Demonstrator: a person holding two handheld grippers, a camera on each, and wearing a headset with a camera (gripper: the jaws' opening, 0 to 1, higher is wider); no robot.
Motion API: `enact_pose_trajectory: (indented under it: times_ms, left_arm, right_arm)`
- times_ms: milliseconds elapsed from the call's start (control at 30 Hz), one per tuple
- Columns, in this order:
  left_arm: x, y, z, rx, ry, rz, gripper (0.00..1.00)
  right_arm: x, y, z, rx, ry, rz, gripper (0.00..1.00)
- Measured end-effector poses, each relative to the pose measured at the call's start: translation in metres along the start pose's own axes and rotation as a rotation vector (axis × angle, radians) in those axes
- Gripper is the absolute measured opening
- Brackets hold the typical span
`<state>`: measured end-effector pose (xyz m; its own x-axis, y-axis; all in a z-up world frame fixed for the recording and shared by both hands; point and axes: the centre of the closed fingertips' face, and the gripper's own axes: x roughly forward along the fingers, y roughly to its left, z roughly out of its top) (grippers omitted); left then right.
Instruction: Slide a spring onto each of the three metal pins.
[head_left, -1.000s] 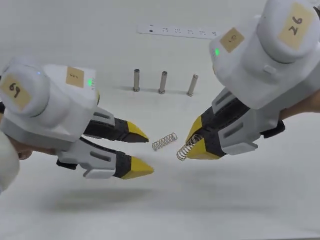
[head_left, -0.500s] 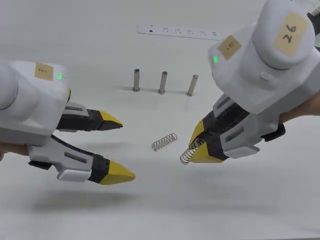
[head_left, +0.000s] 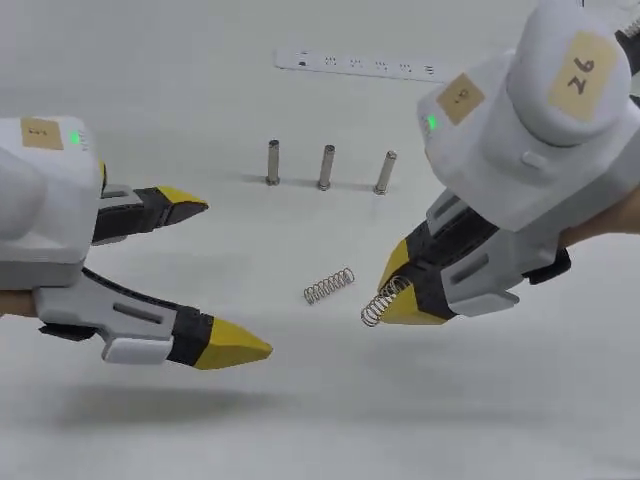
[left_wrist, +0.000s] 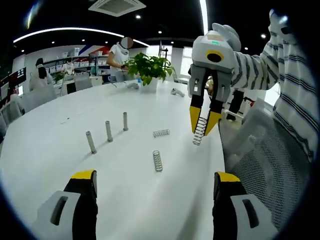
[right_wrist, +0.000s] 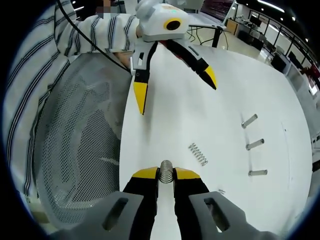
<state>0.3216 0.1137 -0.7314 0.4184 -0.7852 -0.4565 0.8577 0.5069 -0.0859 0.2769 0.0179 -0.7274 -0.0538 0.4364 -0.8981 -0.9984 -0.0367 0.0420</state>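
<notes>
since it is pinched near one end, the spring (head_left: 378, 303) in the right gripper (head_left: 395, 300), whose jaws are clamped on it, pokes out free, likely to meet a pin. the left gripper (head_left: 232, 278) gapes wide, holding nothing. a second spring (head_left: 329, 284) lies on the table between them, and three bare pins (head_left: 326, 165) stand beyond. a sticker (head_left: 576, 70) on the right gripper reads "26".

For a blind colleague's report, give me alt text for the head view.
The right gripper holds a spring above a white table; the left gripper is wide open. Another spring lies between them, three bare metal pins behind.
</notes>
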Motion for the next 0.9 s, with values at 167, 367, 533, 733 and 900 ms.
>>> enact_pose_trajectory:
  times_ms: [167, 367, 533, 733, 900]
  left_arm:
    - [-0.004, 0.016, -0.004, -0.010, 0.004, 0.087, 0.98]
    - [-0.004, 0.027, -0.002, -0.051, -0.021, 0.141, 0.98]
    - [-0.002, 0.028, 0.005, -0.054, -0.050, 0.154, 0.98]
    - [0.004, 0.028, -0.001, -0.063, -0.025, 0.163, 0.98]
    - [0.004, 0.031, -0.003, -0.060, -0.023, 0.177, 0.98]
  right_arm:
    - [0.000, -0.003, -0.001, 0.004, 0.003, -0.003, 0.08]
    - [0.001, -0.009, -0.005, 0.008, 0.020, -0.001, 0.08]
    - [0.003, -0.012, -0.006, 0.010, 0.025, 0.007, 0.08]
    - [-0.002, -0.018, -0.001, 0.021, 0.027, -0.010, 0.08]
    - [-0.012, -0.029, 0.003, 0.038, 0.033, -0.034, 0.08]
